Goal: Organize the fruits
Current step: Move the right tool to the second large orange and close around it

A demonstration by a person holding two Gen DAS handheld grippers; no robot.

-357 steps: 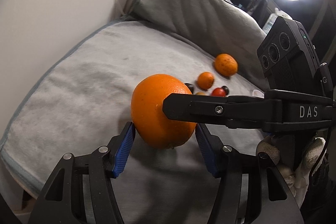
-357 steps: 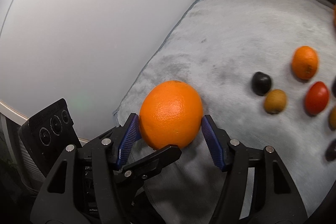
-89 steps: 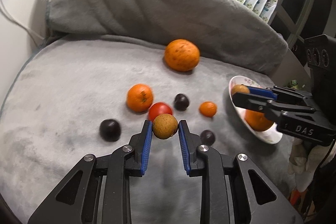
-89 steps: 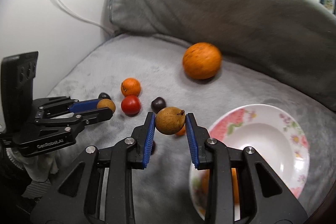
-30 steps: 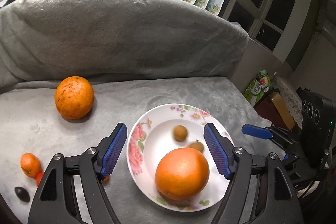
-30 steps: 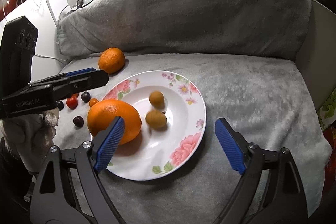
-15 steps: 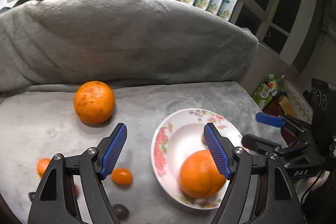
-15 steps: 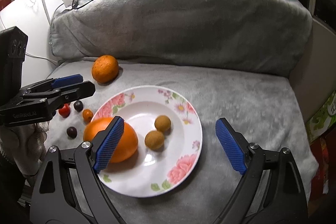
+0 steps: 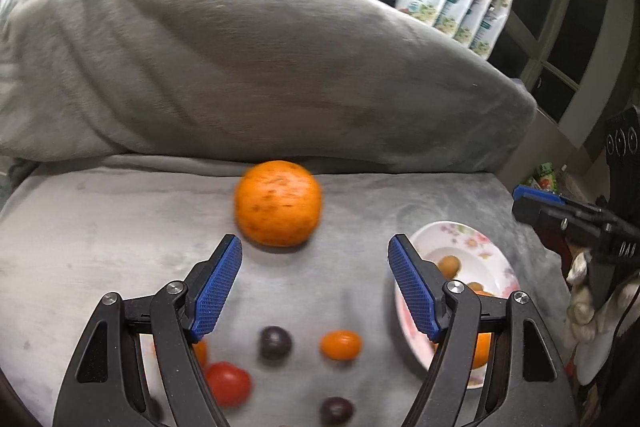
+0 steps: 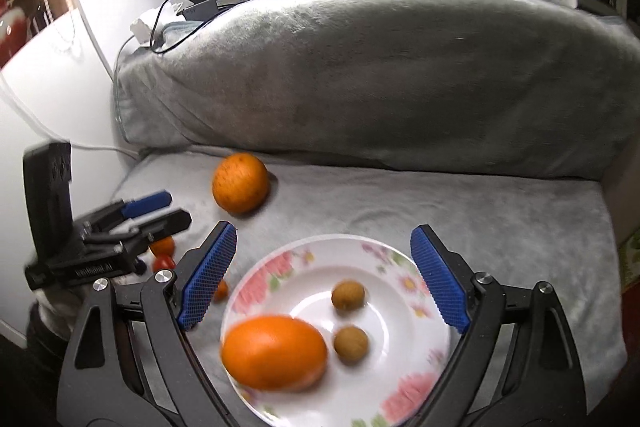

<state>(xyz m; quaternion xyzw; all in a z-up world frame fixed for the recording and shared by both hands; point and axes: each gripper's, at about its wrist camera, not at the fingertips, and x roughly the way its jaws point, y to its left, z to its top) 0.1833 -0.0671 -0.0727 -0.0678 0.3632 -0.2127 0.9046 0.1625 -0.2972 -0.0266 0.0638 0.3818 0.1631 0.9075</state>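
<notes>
A floral plate (image 10: pixel 400 399) (image 9: pixel 500 259) on the grey blanket holds a big orange (image 10: pixel 274 351) and two brown longans (image 10: pixel 348 294). My right gripper (image 10: pixel 324 277) hangs open above the plate, empty. A speckled orange (image 9: pixel 278 203) (image 10: pixel 240 182) lies near the cushion. My left gripper (image 9: pixel 314 289) stands open and empty just in front of it. Beneath its fingers lie a kumquat (image 9: pixel 341 345), two dark grapes (image 9: pixel 275 341), a red tomato (image 9: pixel 228 383) and a partly hidden small orange (image 9: pixel 200 351).
A big grey cushion (image 9: pixel 240 67) backs the blanket. Several pouches (image 9: pixel 452 3) stand on the sill behind it. A white wall (image 10: pixel 48 87) and cables border the left side. The blanket drops off at the right edge (image 10: pixel 612 267).
My left gripper has swung left from the plate toward the speckled orange, which now sits between its fingertips' line. The right gripper has pulled back and risen a little over the plate.
</notes>
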